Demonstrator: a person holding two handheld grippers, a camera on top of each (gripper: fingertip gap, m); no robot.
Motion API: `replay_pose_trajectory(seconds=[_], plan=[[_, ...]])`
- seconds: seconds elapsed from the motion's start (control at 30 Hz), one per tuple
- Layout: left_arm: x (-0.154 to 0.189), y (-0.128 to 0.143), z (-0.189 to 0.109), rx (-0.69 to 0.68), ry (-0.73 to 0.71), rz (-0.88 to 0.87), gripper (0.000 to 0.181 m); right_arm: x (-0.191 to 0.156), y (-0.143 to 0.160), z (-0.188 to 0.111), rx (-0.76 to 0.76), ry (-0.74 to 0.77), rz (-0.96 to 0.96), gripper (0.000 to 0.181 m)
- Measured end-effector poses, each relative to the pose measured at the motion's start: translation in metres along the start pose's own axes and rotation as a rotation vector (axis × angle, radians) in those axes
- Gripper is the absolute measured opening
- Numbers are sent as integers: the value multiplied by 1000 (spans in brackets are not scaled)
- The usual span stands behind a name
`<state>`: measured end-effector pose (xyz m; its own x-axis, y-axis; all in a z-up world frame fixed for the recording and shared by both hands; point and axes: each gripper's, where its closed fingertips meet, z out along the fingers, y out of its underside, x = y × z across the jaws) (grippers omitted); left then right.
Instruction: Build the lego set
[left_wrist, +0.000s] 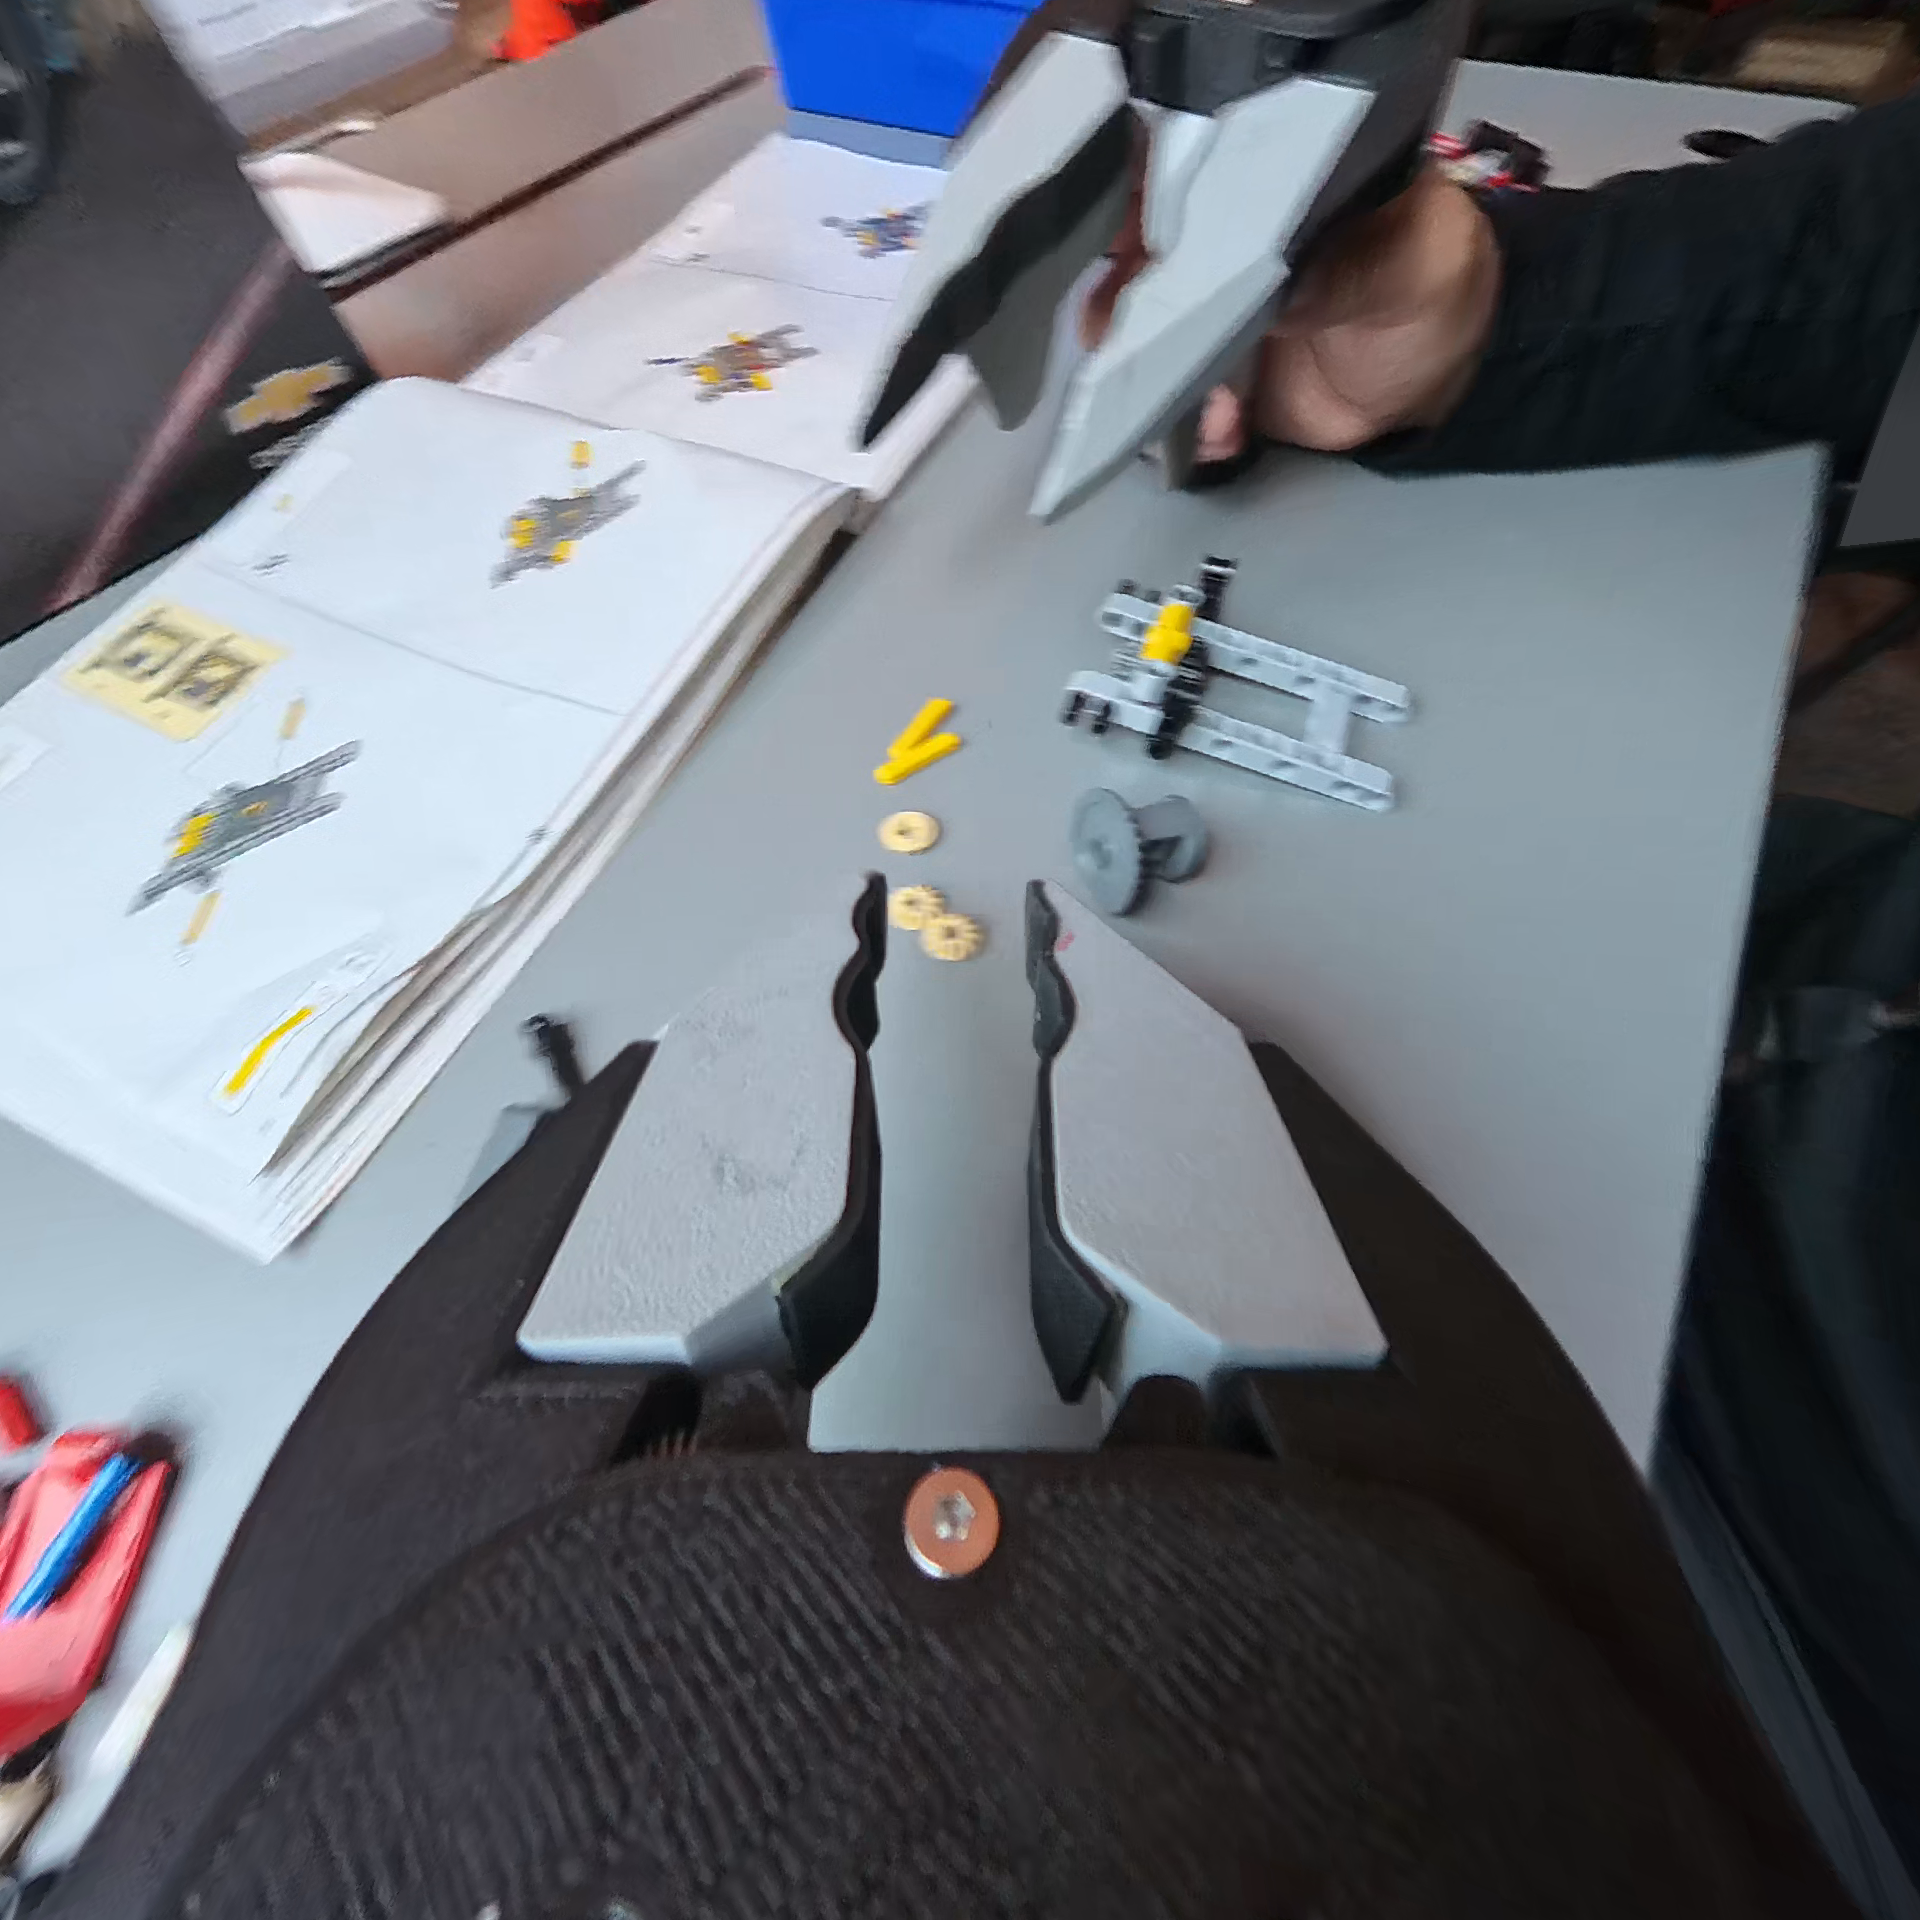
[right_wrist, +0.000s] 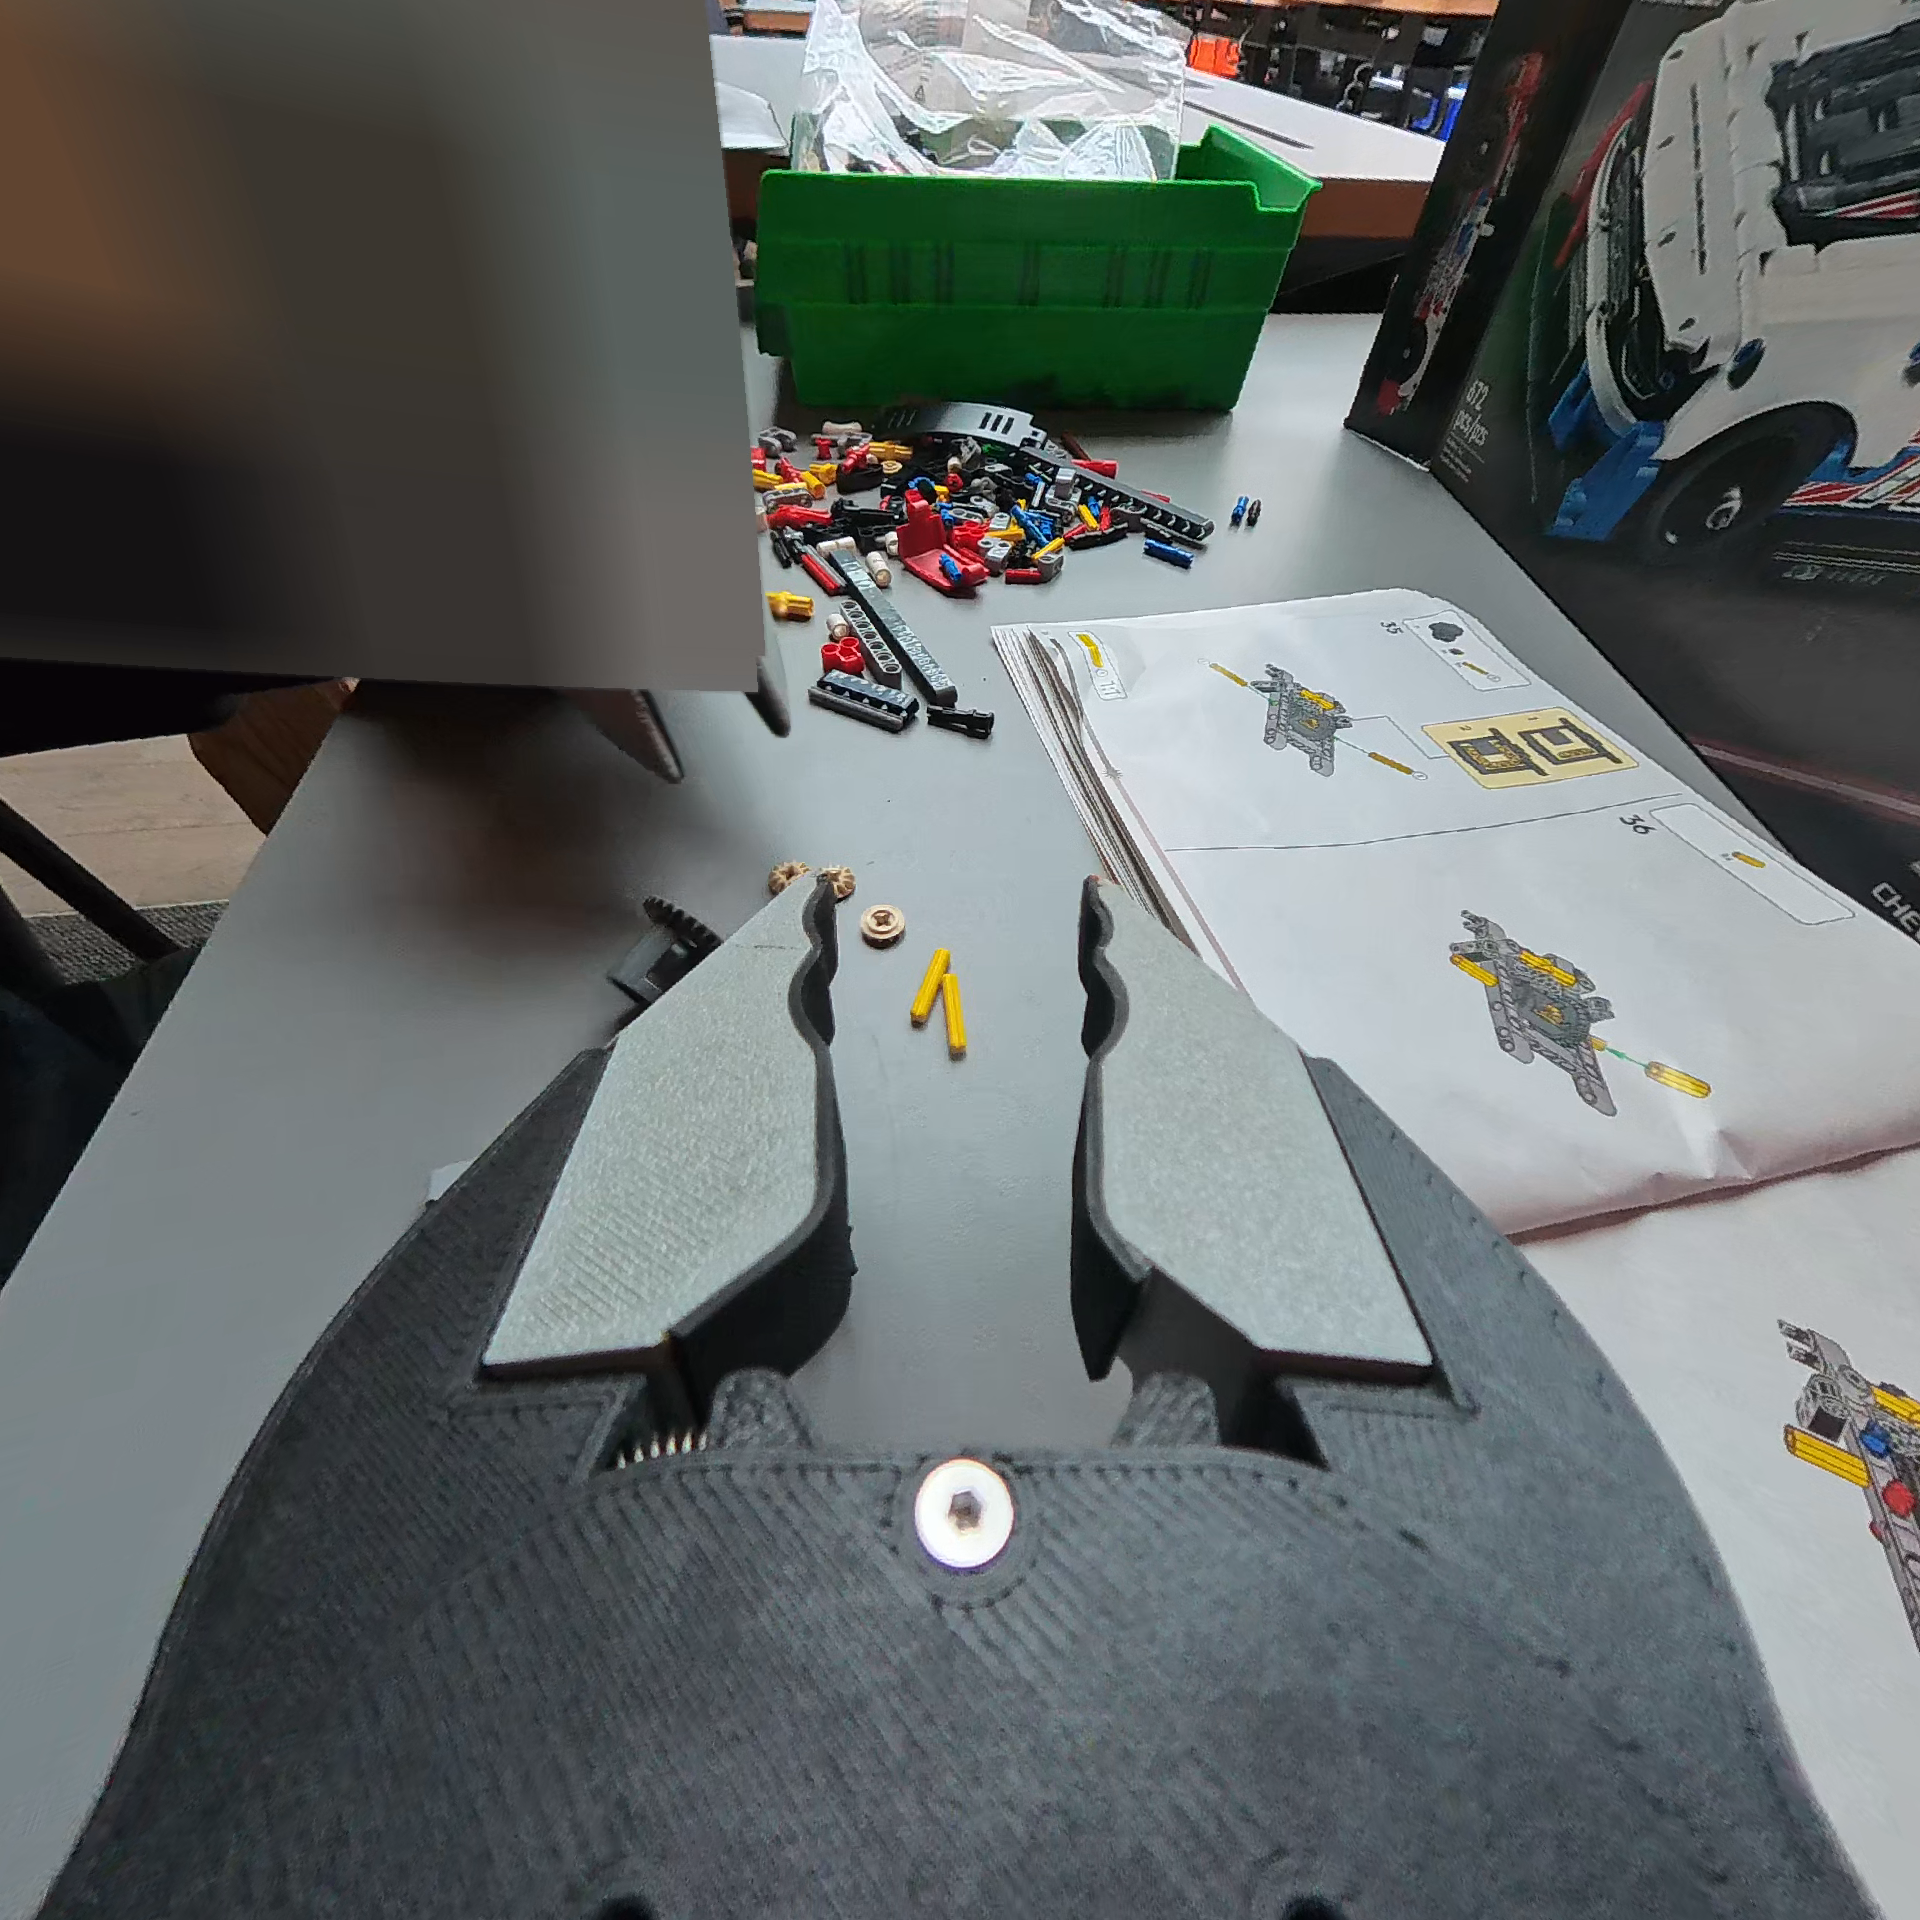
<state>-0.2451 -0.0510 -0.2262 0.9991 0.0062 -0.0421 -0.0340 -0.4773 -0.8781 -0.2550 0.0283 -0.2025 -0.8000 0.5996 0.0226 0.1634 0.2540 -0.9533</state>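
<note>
A grey beam frame with a yellow connector (left_wrist: 1236, 686) lies on the grey table. Near it are a dark grey gear housing (left_wrist: 1132, 847), two yellow axles (left_wrist: 914, 743), a tan round piece (left_wrist: 909, 831) and two small tan gears (left_wrist: 935, 923). My left gripper (left_wrist: 954, 902) is open and empty, with its tips on either side of the tan gears. My right gripper (right_wrist: 956, 899) is open and empty, low over the yellow axles (right_wrist: 940, 997), the tan round piece (right_wrist: 881, 925) and the tan gears (right_wrist: 810, 879). It also shows in the left wrist view (left_wrist: 961, 468), beyond the frame.
An open instruction booklet (right_wrist: 1455, 883) (left_wrist: 416, 779) lies beside the parts. A pile of loose pieces (right_wrist: 935, 520) sits before a green bin (right_wrist: 1018, 291) holding plastic bags. The set's box (right_wrist: 1662, 364) stands at the right. The table edge (left_wrist: 1766, 831) is close behind the frame. The gap from one gripper's tips to the other's is roughly 9 centimeters.
</note>
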Motion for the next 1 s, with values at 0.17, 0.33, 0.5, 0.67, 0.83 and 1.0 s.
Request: replay_pose_trajectory(seconds=[0.17,0.33,0.5,0.67,0.83,1.0], plan=[[31,7,7,-66,130,77,26,-4,0,0,-4,-1,-33,43],[34,17,26,-183,88,78,25,-6,1,1,-12,5,-54,42],[33,24,33,-242,44,126,5,-7,1,0,-14,11,-67,40],[31,26,34,-253,33,120,0,-9,2,1,-19,5,-72,39],[34,22,32,-230,86,72,0,-10,3,2,-28,-6,-69,38],[34,14,27,-169,117,33,0,-11,3,3,-28,-18,-62,37]])
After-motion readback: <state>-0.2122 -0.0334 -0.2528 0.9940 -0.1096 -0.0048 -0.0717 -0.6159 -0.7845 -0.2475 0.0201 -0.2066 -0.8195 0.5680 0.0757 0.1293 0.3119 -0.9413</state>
